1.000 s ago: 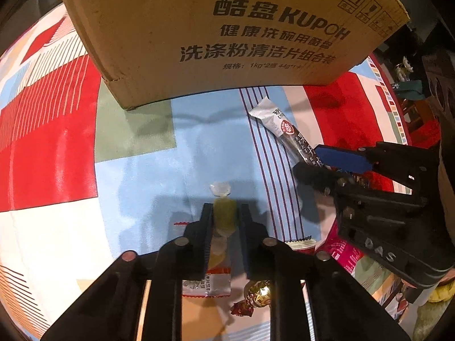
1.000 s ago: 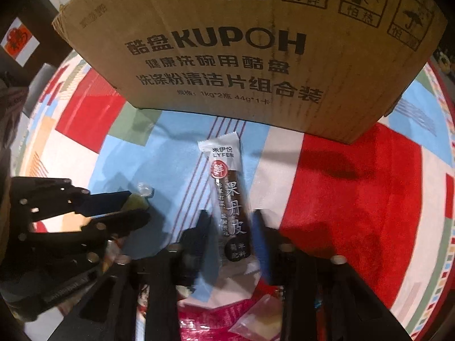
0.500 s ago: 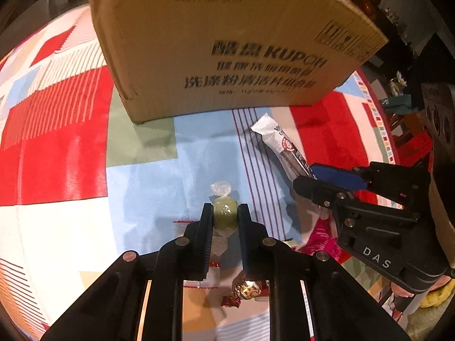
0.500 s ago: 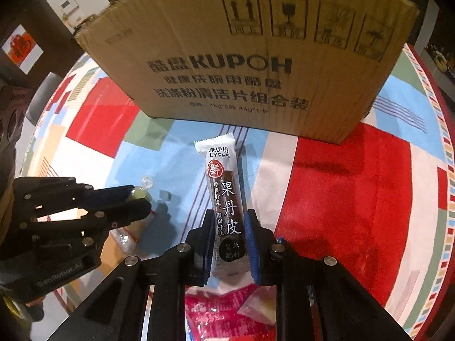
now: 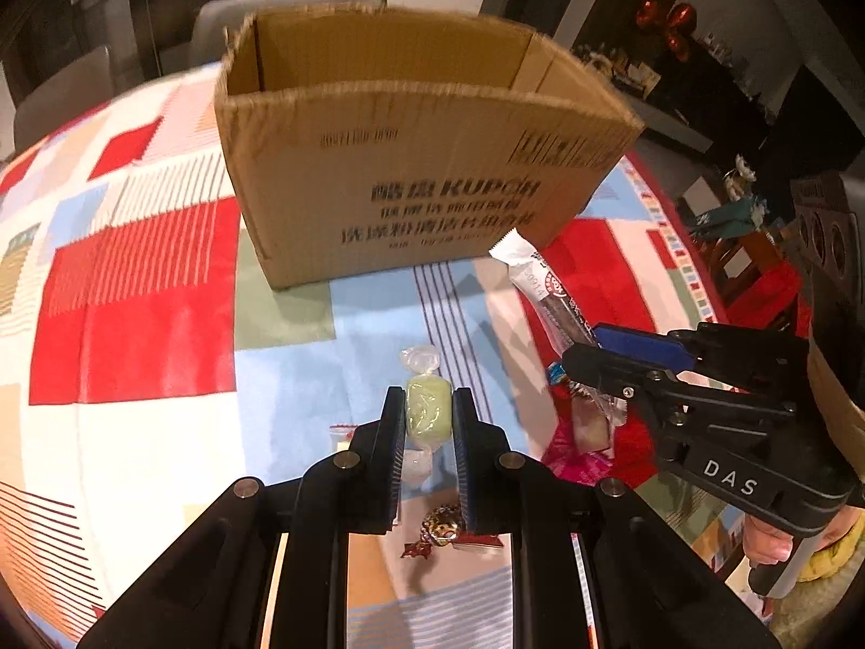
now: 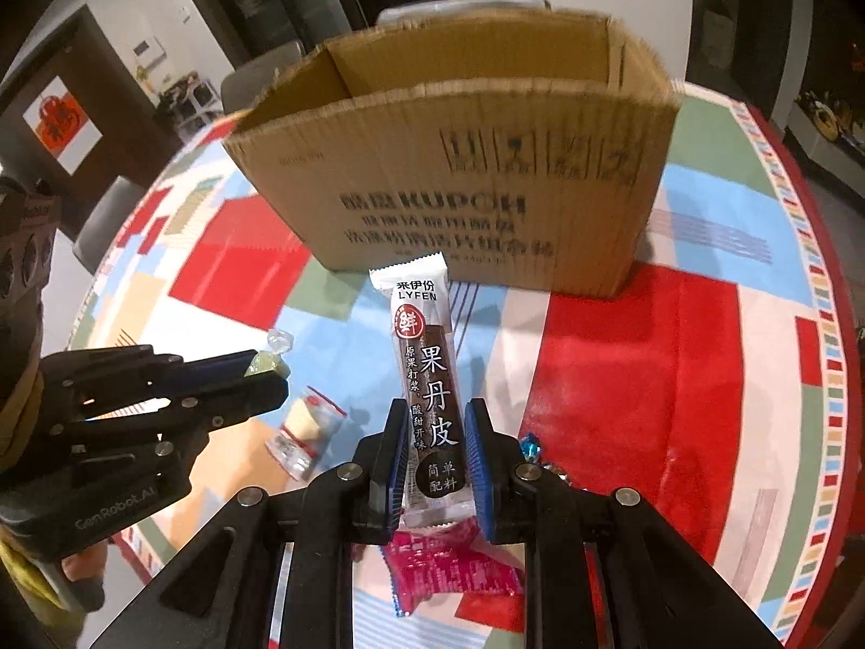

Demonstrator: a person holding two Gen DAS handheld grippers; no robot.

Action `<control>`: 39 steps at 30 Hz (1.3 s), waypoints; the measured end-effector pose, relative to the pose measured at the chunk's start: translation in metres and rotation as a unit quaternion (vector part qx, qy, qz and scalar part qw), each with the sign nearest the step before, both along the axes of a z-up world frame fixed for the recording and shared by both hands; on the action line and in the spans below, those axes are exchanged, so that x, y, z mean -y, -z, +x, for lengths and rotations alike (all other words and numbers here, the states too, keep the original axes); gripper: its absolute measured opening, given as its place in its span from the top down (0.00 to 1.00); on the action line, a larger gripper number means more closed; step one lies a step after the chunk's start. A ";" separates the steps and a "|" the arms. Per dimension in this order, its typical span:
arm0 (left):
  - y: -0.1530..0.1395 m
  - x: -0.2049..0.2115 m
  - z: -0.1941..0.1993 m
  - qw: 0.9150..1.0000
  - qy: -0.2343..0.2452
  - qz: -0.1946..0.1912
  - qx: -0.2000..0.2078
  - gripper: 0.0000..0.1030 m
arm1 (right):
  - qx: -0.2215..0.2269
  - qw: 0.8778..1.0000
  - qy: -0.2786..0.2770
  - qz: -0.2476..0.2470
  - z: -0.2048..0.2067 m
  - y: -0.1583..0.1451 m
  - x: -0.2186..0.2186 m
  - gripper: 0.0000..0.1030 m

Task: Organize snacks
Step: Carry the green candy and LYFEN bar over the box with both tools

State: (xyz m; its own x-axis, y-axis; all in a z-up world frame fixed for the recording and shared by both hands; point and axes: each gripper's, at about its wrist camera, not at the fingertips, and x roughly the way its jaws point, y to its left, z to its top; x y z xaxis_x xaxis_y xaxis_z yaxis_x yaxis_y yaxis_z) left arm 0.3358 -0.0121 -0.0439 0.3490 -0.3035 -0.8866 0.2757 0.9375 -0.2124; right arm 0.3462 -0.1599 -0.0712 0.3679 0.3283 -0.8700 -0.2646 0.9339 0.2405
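My left gripper [image 5: 428, 415] is shut on a pale green wrapped candy [image 5: 428, 410], held above the tablecloth. That candy [image 6: 265, 363] also shows in the right wrist view at the tips of the left gripper [image 6: 259, 373]. My right gripper [image 6: 436, 435] is shut on a long fruit-leather bar [image 6: 430, 378], white at the top and dark below, lifted off the table. In the left wrist view the bar [image 5: 546, 292] sticks up and to the left out of the right gripper [image 5: 581, 349]. An open cardboard box [image 5: 421, 173] [image 6: 465, 184] stands just beyond both grippers.
A round table with a red, blue and white patchwork cloth [image 5: 135, 335] carries loose snacks: a gold-wrapped sweet [image 5: 443, 524], a pink packet [image 6: 448, 562], a small clear packet [image 6: 308, 427] and a blue-wrapped candy [image 6: 530, 446]. Chairs [image 5: 281, 5] stand behind the box.
Both grippers have risen from the table with their snacks. The right jaws closed onto the bar. The box has dropped lower in both views, so its open top now shows.
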 end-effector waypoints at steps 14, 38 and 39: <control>-0.067 0.008 -0.006 0.997 0.003 -0.017 0.080 0.83 | 0.084 0.996 0.013 0.023 -0.009 -0.067 0.010 0.79; -0.116 0.005 0.057 0.991 -0.022 -0.023 0.131 0.83 | 0.127 0.991 0.041 0.023 0.053 -0.120 0.017 0.79; -0.115 0.006 0.062 0.991 -0.023 -0.022 0.130 0.83 | 0.126 0.991 0.042 0.021 0.057 -0.119 0.017 0.79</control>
State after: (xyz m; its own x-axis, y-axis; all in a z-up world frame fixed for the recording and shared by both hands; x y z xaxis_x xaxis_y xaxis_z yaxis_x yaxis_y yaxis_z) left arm 0.3974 -0.0179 0.0708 0.5779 -0.3185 -0.7514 0.2843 0.9416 -0.1805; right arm 0.4036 -0.1771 0.0475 0.5998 0.3223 -0.7324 -0.2438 0.9454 0.2163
